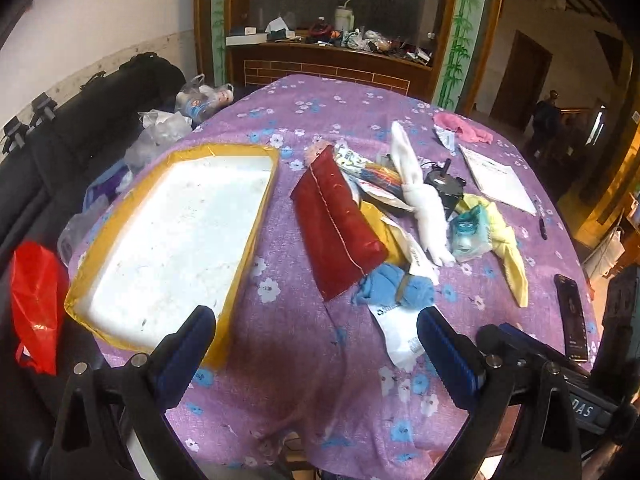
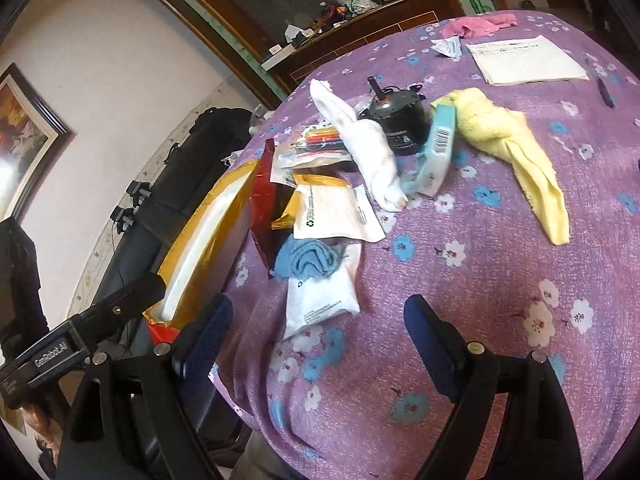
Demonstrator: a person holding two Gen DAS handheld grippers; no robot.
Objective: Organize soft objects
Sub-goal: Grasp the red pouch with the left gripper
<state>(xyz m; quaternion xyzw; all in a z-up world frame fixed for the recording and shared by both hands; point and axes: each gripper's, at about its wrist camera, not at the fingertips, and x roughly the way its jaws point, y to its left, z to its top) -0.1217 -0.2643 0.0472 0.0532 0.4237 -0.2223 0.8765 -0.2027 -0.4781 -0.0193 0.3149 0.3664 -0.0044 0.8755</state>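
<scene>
Yellow packet (image 2: 294,204) mostly under white pouch (image 2: 332,212); shelf clutter (image 1: 360,38) too small.

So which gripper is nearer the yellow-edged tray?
Left. The left gripper hangs open at the tray's near corner; the right gripper, also open, sits further right, past the blue cloth.

Purple floral tablecloth (image 1: 304,120) covering the table. Black motor w/ upright shaft (image 2: 394,124) standing mid-table, near a white paper sheet (image 2: 528,60) lying flat at the far side; a pen (image 1: 542,226) lying just beside the sheet. Dark phone (image 1: 572,316) lying face-up nr the right edge. Red plastic bag (image 1: 36,300) hanging off the left side, clear plastic bags (image 1: 160,132) piling up beyond the far-left table edge. Cluttered wooden cabinet shelf (image 1: 332,40) running along the back; framed picture (image 2: 24,136) hanging on the wall.
</scene>
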